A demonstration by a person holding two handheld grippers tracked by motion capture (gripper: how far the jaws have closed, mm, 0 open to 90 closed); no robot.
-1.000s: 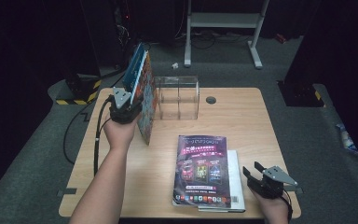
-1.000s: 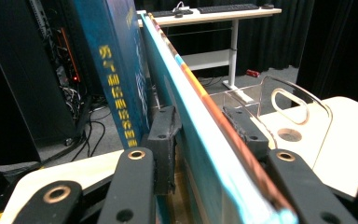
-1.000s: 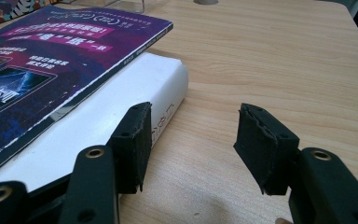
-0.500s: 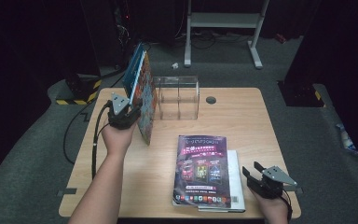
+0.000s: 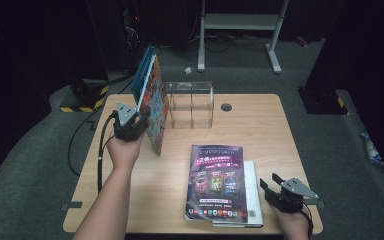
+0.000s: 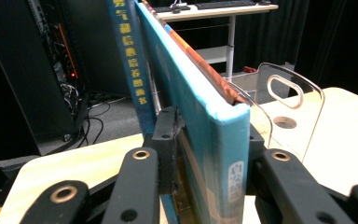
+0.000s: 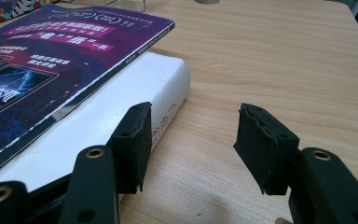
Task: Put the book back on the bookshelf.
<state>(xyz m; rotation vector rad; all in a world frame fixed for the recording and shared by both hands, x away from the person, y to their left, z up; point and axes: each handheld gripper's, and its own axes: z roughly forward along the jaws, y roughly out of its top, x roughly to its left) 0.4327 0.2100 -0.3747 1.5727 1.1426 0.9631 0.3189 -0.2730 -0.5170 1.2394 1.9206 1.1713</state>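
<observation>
1. The blue-spined hardcover book with a colourful cover (image 5: 152,100) stands on edge at the wooden table's (image 5: 260,130) left side, just beside the clear acrylic rack (image 5: 190,104).
2. Your left gripper (image 5: 139,120) has just been closing and clamps the book's lower end.
3. Your right gripper (image 7: 191,140) rests with jaws apart and empty, beside the white book (image 7: 121,102) under the purple magazine (image 5: 216,182).

A clear rack (image 5: 190,102) stands just beyond the left fingers (image 6: 167,140), with a grommet (image 5: 226,106) past it. A purple magazine (image 5: 217,182) lies on a white book (image 5: 254,192) just beside the right fingers (image 7: 133,140).
</observation>
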